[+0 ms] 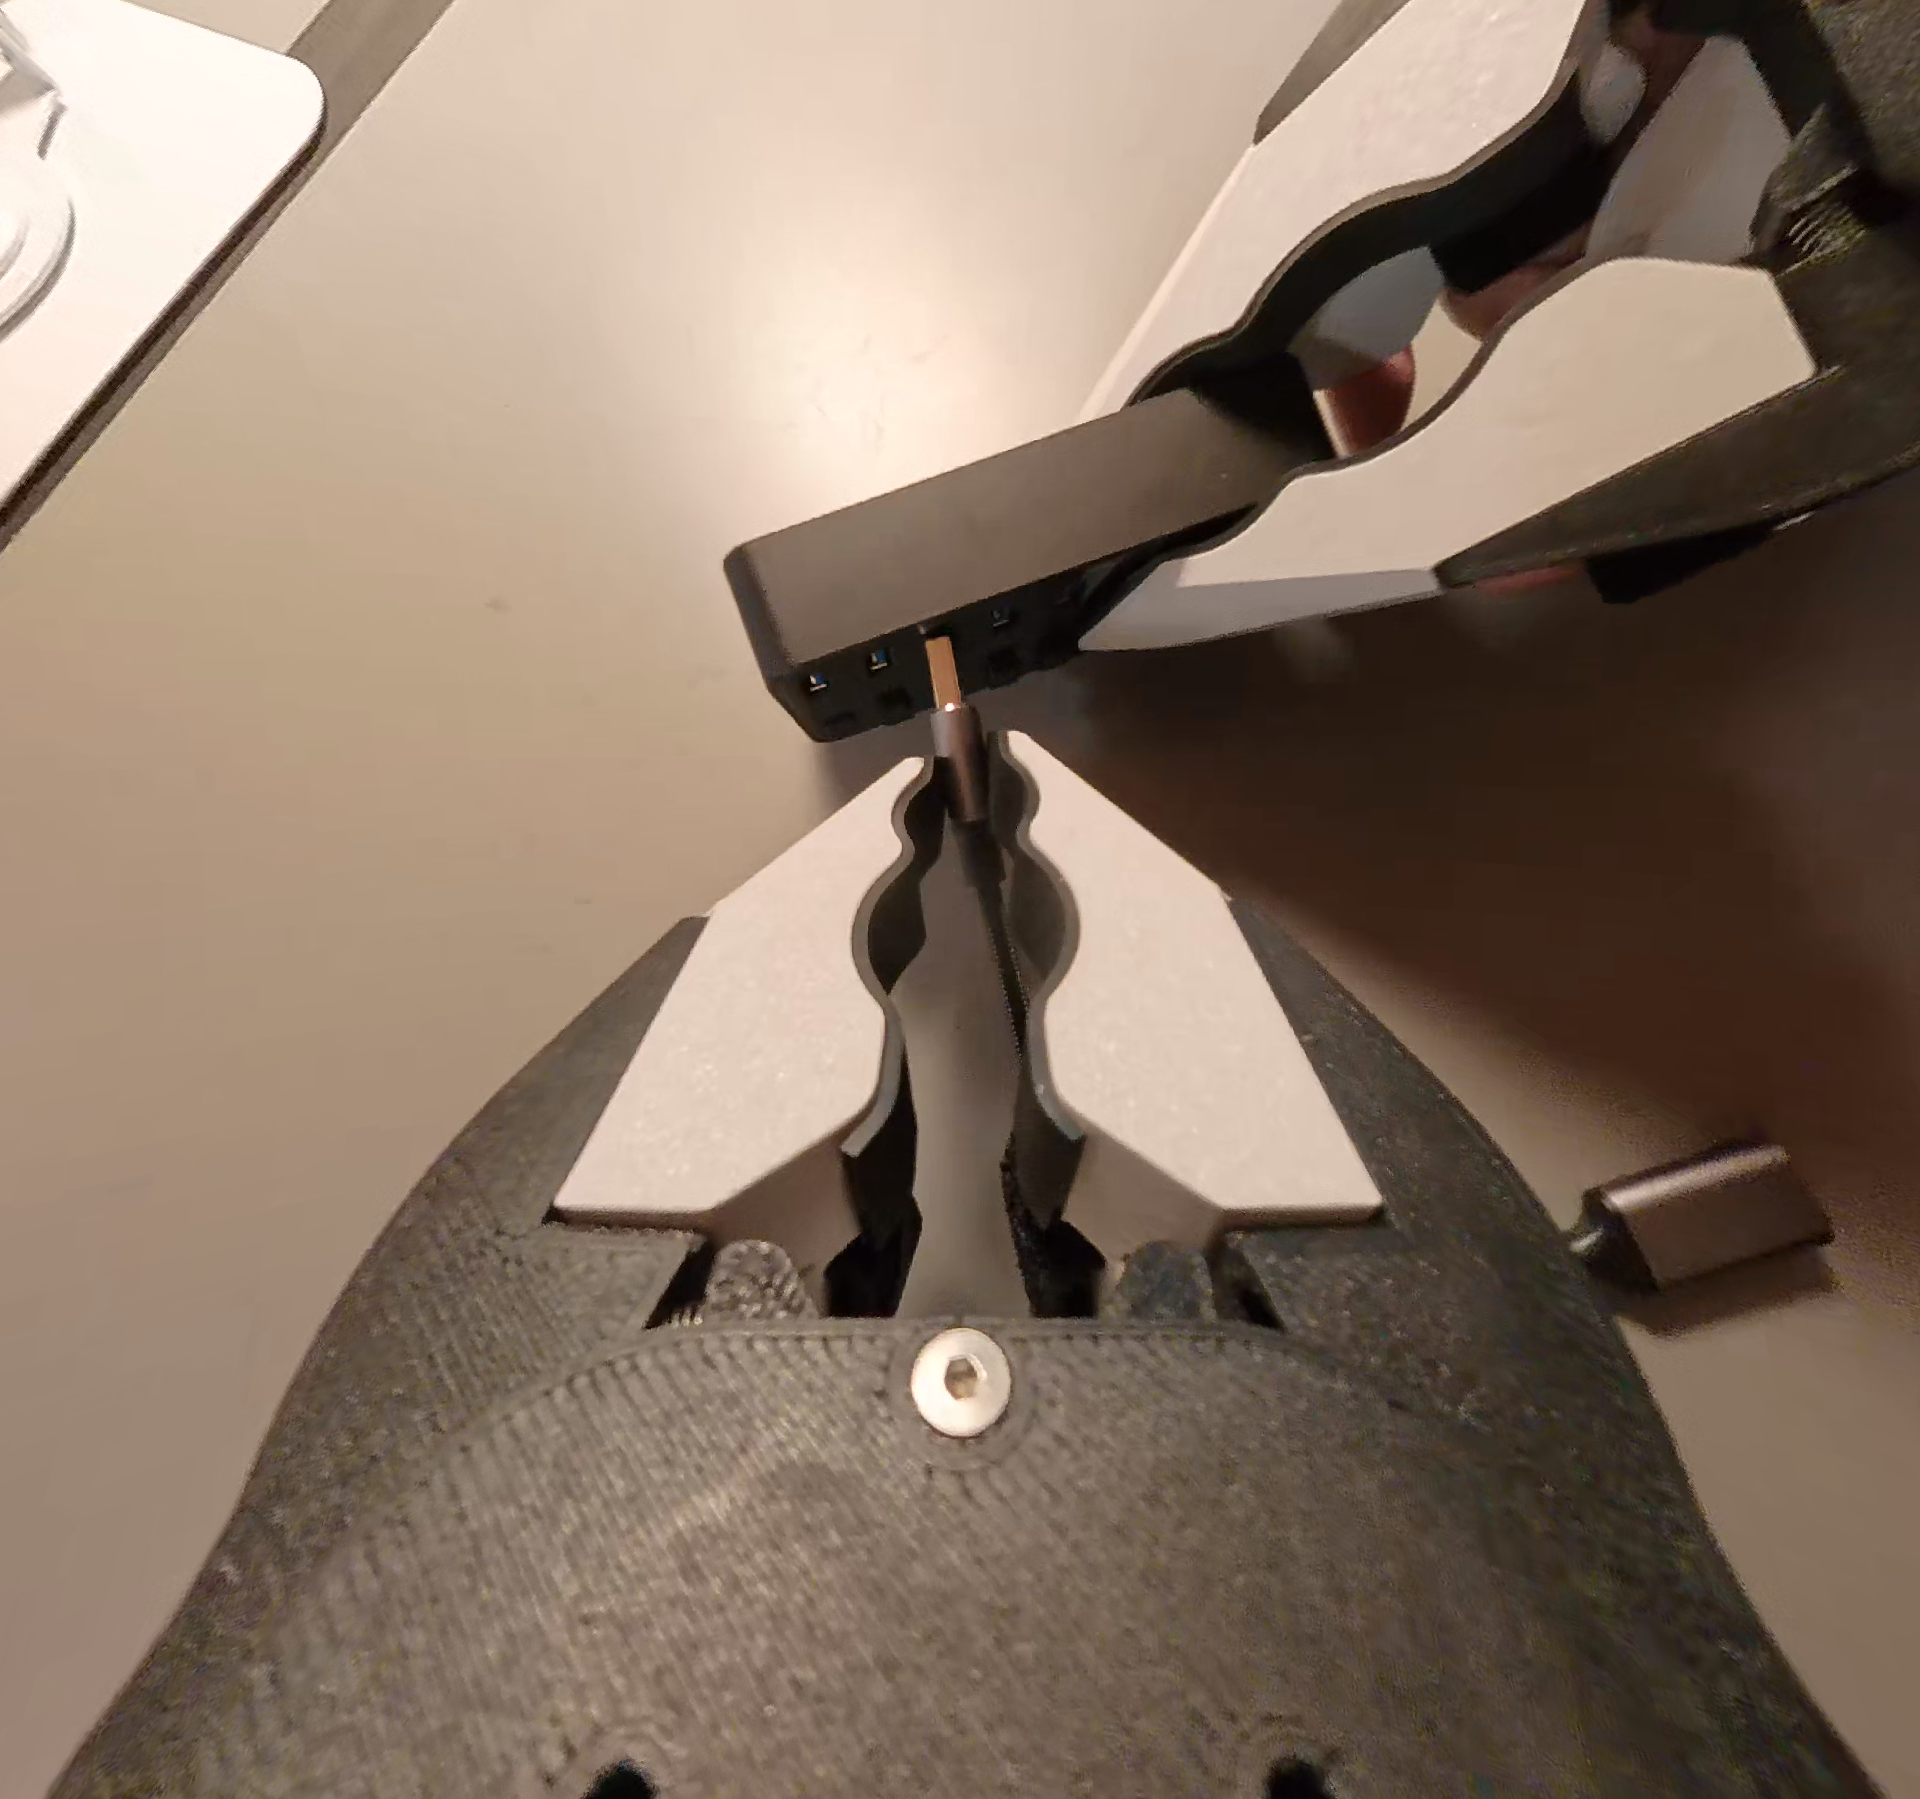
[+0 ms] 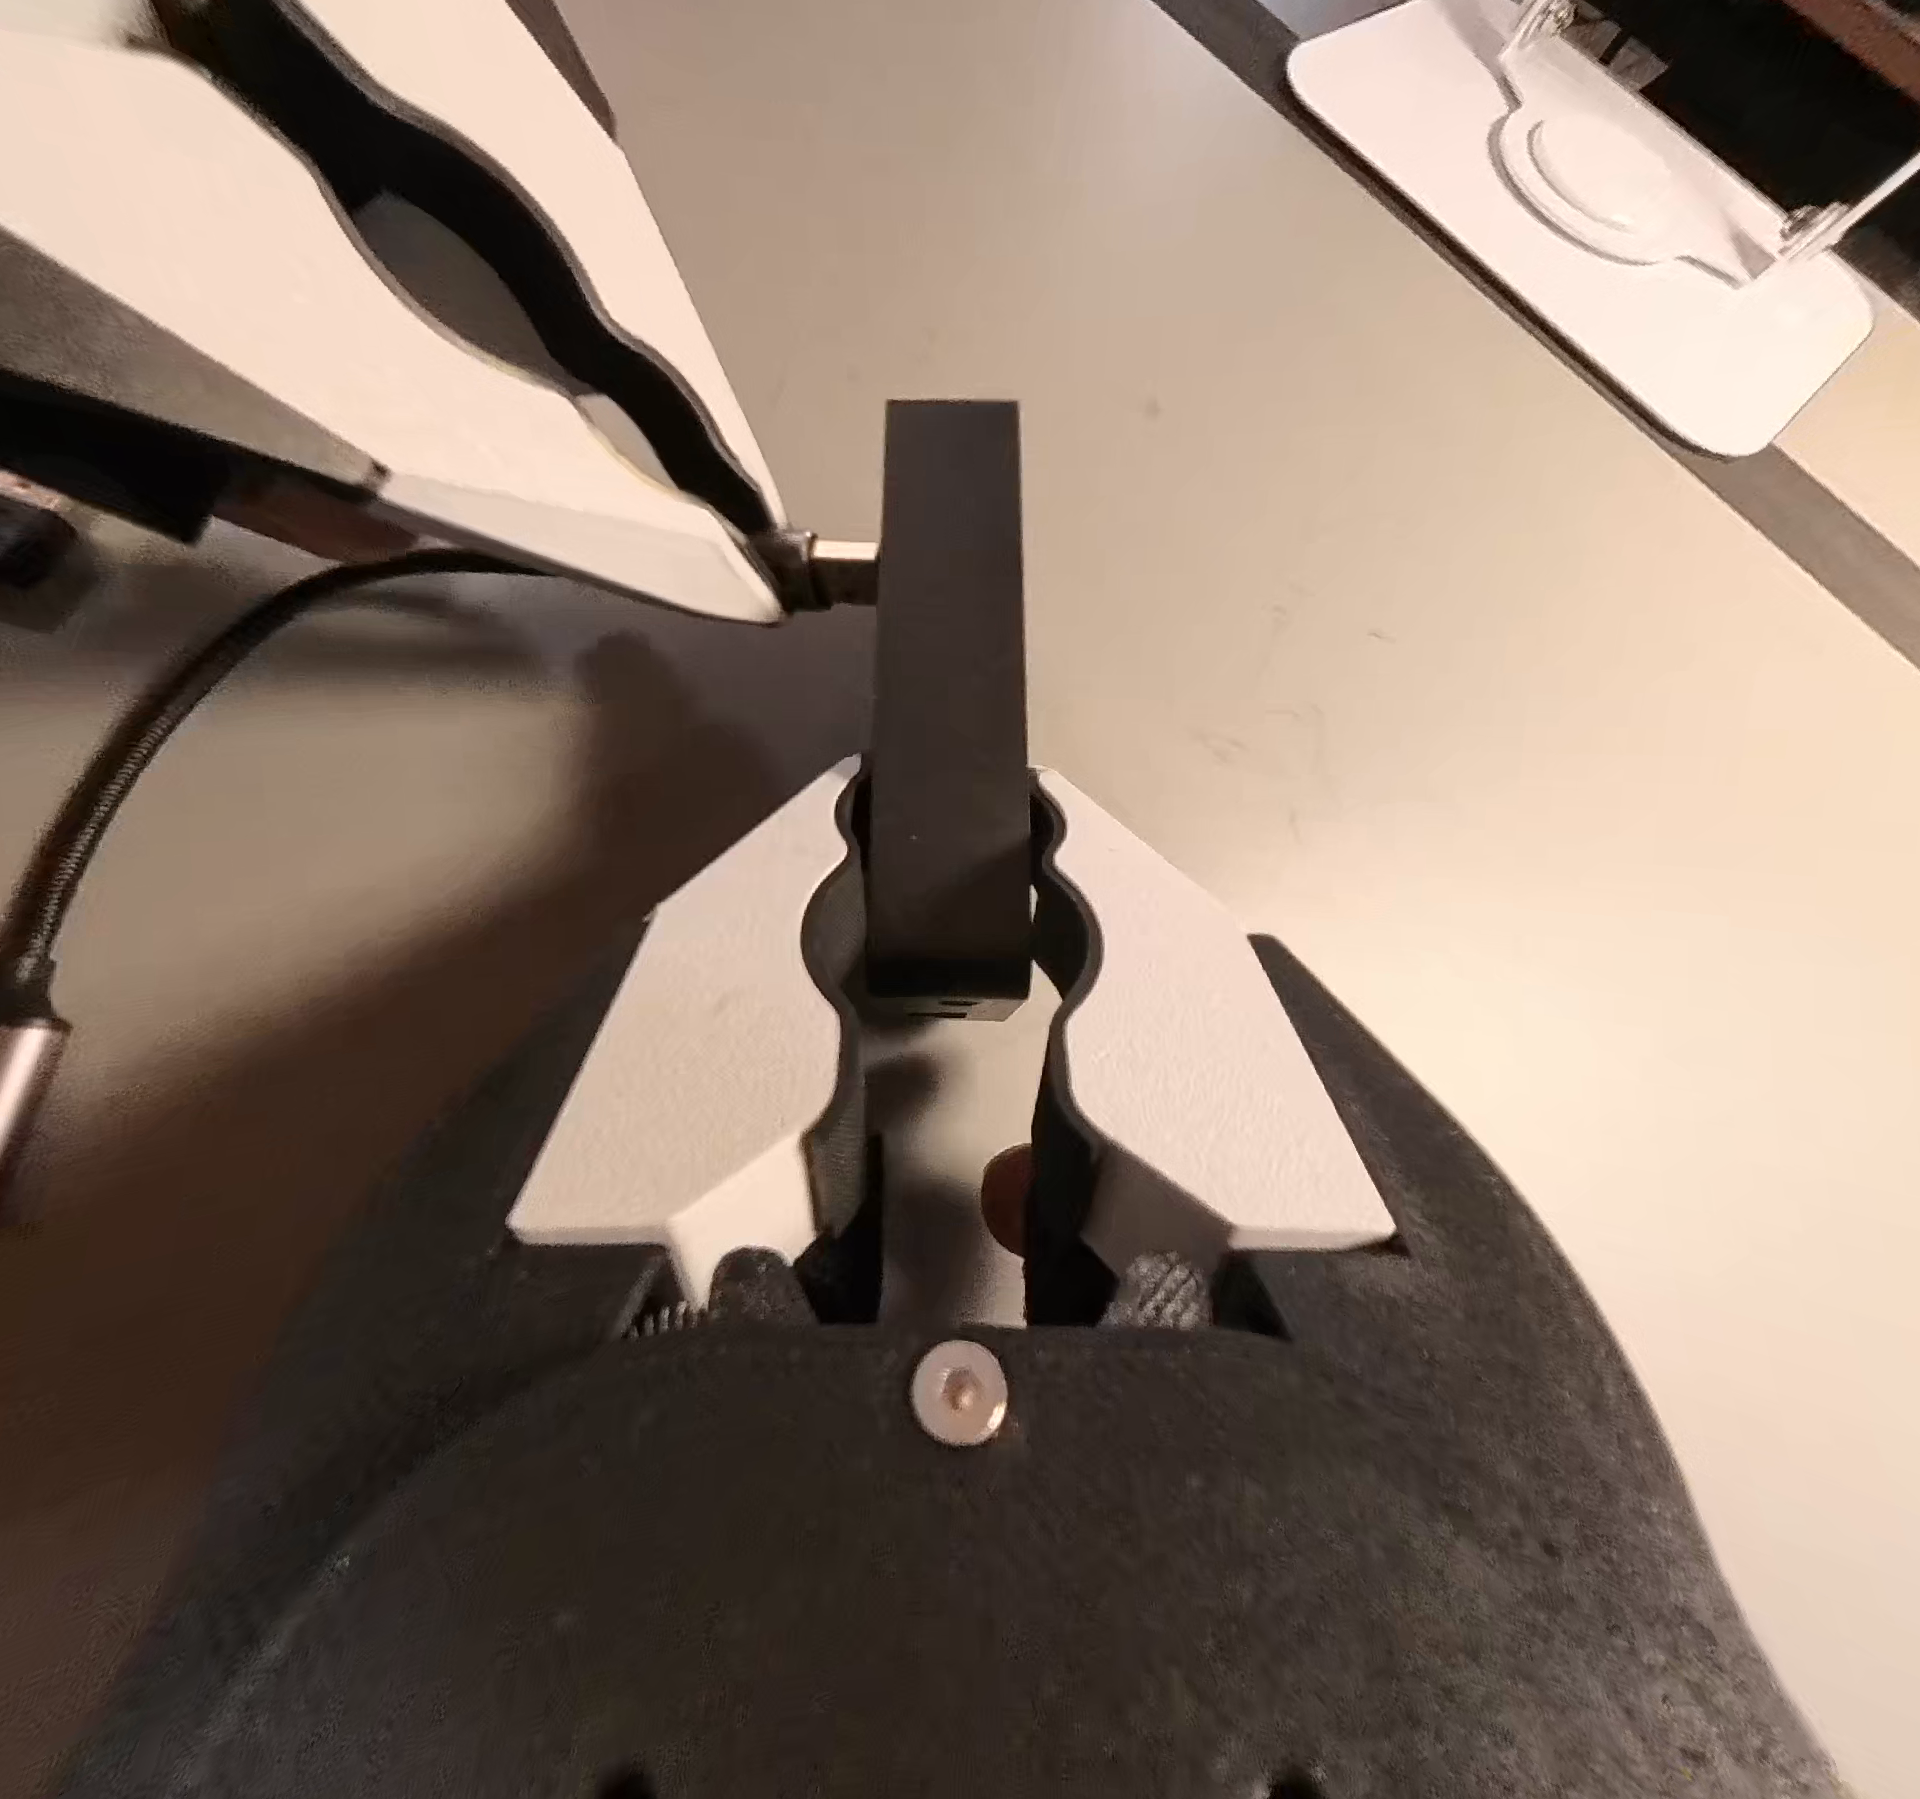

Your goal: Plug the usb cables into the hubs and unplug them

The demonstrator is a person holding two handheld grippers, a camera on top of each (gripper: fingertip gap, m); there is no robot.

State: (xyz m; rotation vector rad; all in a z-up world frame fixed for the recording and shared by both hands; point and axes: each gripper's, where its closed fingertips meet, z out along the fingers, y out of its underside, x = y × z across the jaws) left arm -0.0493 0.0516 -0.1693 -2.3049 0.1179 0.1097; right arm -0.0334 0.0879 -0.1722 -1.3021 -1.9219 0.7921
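My left gripper [image 1: 968, 750] is shut on a grey USB plug [image 1: 954, 743] with a braided cable running back between its fingers. The plug's metal tip [image 1: 940, 669] sits at a port on the side of the black hub [image 1: 987, 554]. My right gripper [image 2: 945, 783] is shut on that hub [image 2: 951, 669] and holds it above the table. In the right wrist view the plug [image 2: 821, 570] meets the hub's left side, held by the left gripper [image 2: 774, 565]. The right gripper [image 1: 1226, 544] also shows in the left wrist view, at the upper right.
A beige table [image 1: 520, 502] lies under both grippers. A white stand base with a clear upright [image 2: 1579, 222] sits at the table's far edge; it also shows in the left wrist view [image 1: 125, 139]. The cable's other grey connector [image 1: 1704, 1214] lies at the right. The braided cable [image 2: 114, 783] loops at the left. The grippers' ends are close to 5 cm from one another.
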